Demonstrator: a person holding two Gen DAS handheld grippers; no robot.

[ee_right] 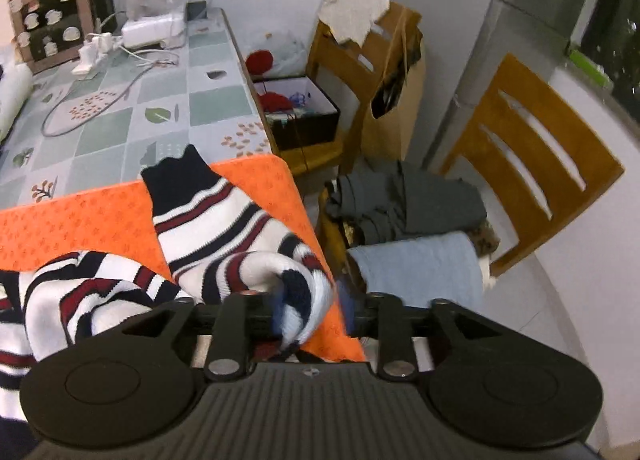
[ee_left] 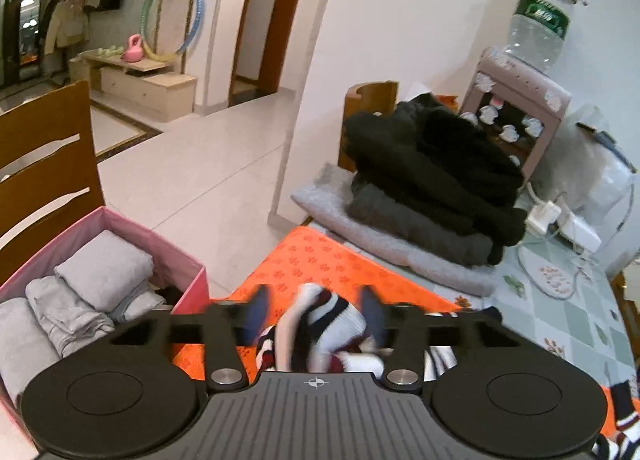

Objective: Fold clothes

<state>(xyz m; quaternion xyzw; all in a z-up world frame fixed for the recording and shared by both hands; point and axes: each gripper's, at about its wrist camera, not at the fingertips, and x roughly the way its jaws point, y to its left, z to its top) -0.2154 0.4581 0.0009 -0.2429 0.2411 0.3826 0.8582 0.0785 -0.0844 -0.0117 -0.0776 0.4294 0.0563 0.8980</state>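
Fingers of both grippers straddle the striped sweater — seemingly unclamped.

left wrist: close, facing down-forward | right wrist: same | shared: orange mat

— What is seen at the left of the left wrist view?
— A pink storage box is seen at lower left, with a wooden chair behind it. A hula hoop is propped at upper left.

— And in the right wrist view?
— Power adapters and cables are spread at upper left on the tiled tabletop. Two wooden chairs are placed at right, and a black box is set on the nearer one.
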